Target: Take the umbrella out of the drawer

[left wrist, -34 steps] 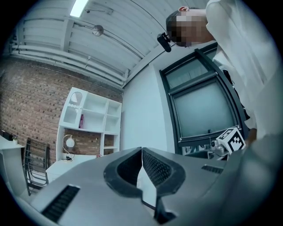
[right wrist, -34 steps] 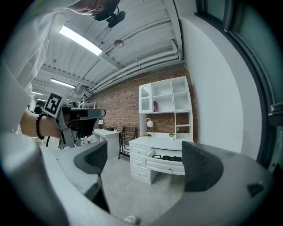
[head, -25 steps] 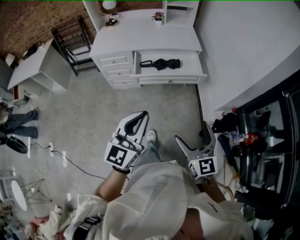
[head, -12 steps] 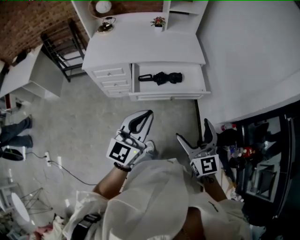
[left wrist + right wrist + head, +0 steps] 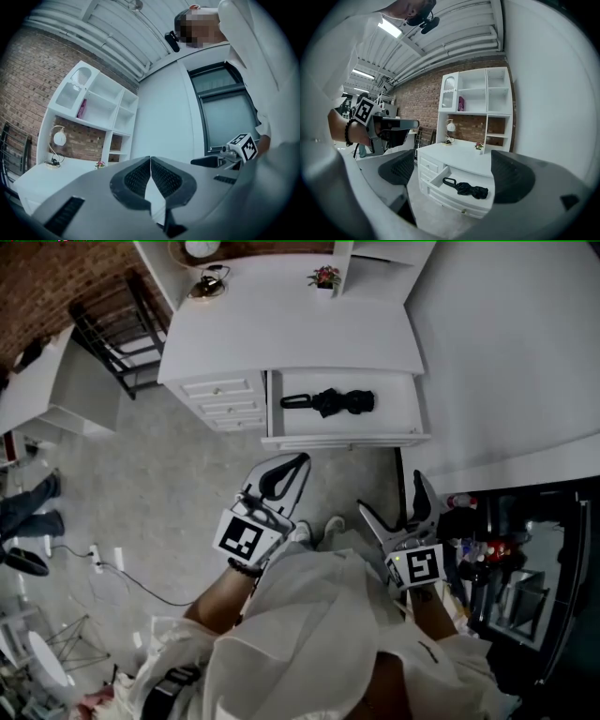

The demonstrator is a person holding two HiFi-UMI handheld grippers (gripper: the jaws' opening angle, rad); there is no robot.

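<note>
The umbrella [image 5: 330,402] lies lengthwise inside the open drawer [image 5: 415,418] of the white desk [image 5: 281,334], roughly mid-drawer, with its handle toward the drawer's left end. Both tools hang well short of the drawer's front. The left gripper [image 5: 298,462] has its ribbed pads pressed together on nothing. The right gripper [image 5: 388,497] has its jaws spread wide and empty, and the drawer sits between them in its own view.

The step in hand looks like the approach. It would go best with the right gripper coming in above the drawer's front wall and kept spread. It should then drop across the umbrella's bundled body rather than along it. Lifting clear of the front wall before pulling back should avoid a snag.

The umbrella is black, compact and lumpy, and its folded cloth will likely give under the pads, so a firm close suits it. The handle seems to be a slim hard loop, though it is too small to be sure. The drawer is shallow, rectangular and smooth, in white paint.
</note>
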